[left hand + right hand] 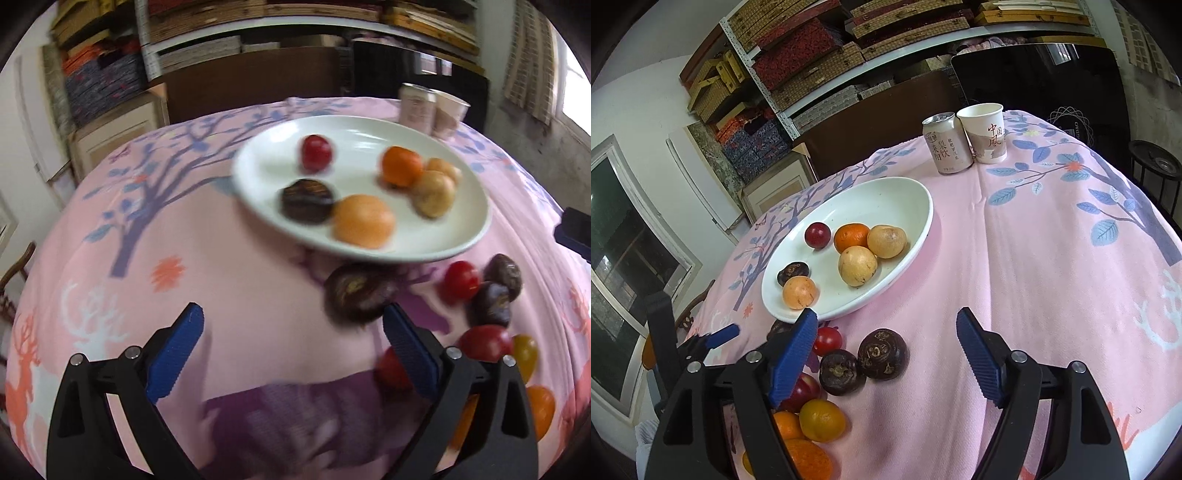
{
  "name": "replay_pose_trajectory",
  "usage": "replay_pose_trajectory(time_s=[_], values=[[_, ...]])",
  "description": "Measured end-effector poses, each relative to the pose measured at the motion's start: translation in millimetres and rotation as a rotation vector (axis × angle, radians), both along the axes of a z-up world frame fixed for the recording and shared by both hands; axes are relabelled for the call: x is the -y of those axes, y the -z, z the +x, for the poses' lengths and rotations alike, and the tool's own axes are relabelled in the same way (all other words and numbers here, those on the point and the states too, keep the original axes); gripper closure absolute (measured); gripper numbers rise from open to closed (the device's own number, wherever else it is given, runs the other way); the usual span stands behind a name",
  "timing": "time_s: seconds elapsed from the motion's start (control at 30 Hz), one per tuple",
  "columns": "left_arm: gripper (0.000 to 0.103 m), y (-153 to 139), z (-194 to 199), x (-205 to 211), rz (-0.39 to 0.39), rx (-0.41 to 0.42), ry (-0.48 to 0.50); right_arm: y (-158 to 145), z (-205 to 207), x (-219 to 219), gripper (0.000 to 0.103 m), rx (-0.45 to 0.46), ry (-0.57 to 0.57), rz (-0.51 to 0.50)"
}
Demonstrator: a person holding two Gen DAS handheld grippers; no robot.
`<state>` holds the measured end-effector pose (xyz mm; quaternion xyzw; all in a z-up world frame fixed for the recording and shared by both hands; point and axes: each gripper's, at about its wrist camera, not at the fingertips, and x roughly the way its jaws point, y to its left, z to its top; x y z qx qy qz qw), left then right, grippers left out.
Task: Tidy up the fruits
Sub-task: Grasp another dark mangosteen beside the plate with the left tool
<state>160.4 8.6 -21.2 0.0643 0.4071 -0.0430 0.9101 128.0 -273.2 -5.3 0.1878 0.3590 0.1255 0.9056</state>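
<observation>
The glossy white oval plate (916,206) holds six round fruits: a red one, a dark ridged one, two orange, two tan. Loose fruits (882,354) lie on the pink cloth (1052,258) below it, near a can (947,144) and paper cup (986,133). The left gripper (291,328) and right gripper (886,332) both gape empty, the loose fruits just beside their blue ribbed pads.

Left wrist view smeared; orange fruit (807,459) half hidden behind right tongs (886,363), cut by bottom edge

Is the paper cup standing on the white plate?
No, the paper cup stands on the tablecloth beside the can, apart from the white plate.
</observation>
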Motion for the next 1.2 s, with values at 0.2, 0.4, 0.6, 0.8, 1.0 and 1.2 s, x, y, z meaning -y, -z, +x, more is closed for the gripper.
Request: replay_pose_trajectory(time_s=[0.2, 0.4, 0.6, 0.8, 1.0, 1.2], values=[[0.008, -1.5, -2.9, -23.2, -0.129, -0.008, -0.018, -2.5, -1.9, -7.5, 0.024, 0.004, -0.02, -0.021], [0.008, 0.5, 2.5, 14.5, -0.026, 0.008, 0.063, -0.4, -0.6, -8.0, 0.024, -0.006, -0.013, -0.034], [0.025, 6.5, 17.8, 19.5, -0.061, -0.038, 0.092, 3.1, 2.0, -11.4, 0.024, -0.016, -0.016, -0.056], [0.038, 8.6, 22.5, 21.8, -0.093, -0.059, 0.119, 5.0, 2.8, -13.1, 0.024, -0.026, -0.017, -0.074], [0.062, 7.0, 20.2, 30.2, -0.087, -0.048, 0.161, 9.8, 5.9, -18.2, 0.024, -0.047, -0.023, -0.121], [0.062, 4.6, 4.8, 5.9, -0.055, -0.037, 0.107, 16.0, 4.7, -30.8, 0.024, -0.057, -0.049, -0.225]])
